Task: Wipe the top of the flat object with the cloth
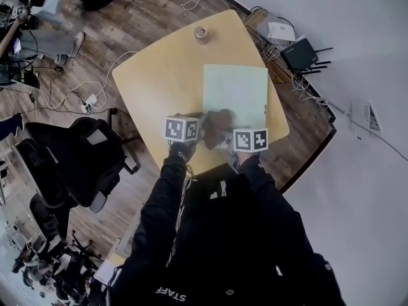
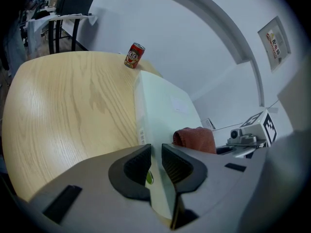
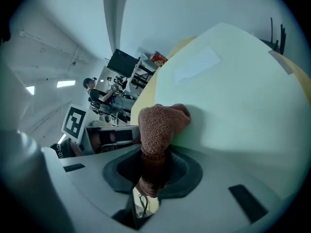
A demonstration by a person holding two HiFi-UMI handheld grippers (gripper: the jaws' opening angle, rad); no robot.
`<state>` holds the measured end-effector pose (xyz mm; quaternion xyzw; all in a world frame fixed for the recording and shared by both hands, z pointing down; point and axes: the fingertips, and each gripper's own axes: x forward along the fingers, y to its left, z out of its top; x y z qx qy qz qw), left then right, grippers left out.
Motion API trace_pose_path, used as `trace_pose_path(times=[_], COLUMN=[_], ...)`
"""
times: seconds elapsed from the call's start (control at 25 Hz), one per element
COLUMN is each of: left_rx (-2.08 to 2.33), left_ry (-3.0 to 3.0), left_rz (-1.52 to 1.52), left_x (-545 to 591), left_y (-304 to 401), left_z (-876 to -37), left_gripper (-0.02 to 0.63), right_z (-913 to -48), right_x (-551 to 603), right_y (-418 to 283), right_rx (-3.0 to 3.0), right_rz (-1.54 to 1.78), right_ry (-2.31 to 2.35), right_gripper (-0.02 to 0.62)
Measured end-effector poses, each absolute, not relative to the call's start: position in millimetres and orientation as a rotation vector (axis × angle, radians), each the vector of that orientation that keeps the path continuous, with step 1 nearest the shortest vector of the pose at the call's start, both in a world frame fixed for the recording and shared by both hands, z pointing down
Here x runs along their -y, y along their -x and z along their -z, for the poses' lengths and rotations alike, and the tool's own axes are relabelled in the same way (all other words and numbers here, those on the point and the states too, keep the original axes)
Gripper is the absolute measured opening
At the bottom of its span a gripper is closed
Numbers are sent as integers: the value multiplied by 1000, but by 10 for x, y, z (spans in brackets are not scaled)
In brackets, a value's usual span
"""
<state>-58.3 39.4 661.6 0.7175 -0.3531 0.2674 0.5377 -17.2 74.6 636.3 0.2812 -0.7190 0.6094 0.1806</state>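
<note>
With L gripper (image 2: pixel 155 152) clamped on board (image 2: pixel 165 101) edge & R gripper (image 3: pixel 155 166) pinching cloth (image 3: pixel 160 123), press cloth flat, sweep overlapping passes across top, hold L firm.

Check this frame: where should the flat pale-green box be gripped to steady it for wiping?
By its thin near edge, from the person's side, where the left gripper clamps it. The flat pale-green box lies flat on the table, so only an edge fits between jaws, leaving its top free for the cloth in the right gripper.

Bright even indoor light; soft shadows; fisheye warp, dark corners.
</note>
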Motion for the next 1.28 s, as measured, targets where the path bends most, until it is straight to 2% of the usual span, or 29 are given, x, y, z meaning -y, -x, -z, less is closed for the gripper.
trace_pose_path(times=[1.0,1.28], left_rx=[847,849], left_ry=[-1708,-1708], left_rz=[-691,-692], left_x=[-417,-406], left_y=[582,569], left_z=[-6622,-6612], left_gripper=[84,84], right_z=[-6406,-5979], right_x=[-739,-700], right_y=[-1448,-1404], right_rx=[1913,2042], right_rz=[-1586,-1645], right_ry=[-1084,-1068], right_gripper=[91,91])
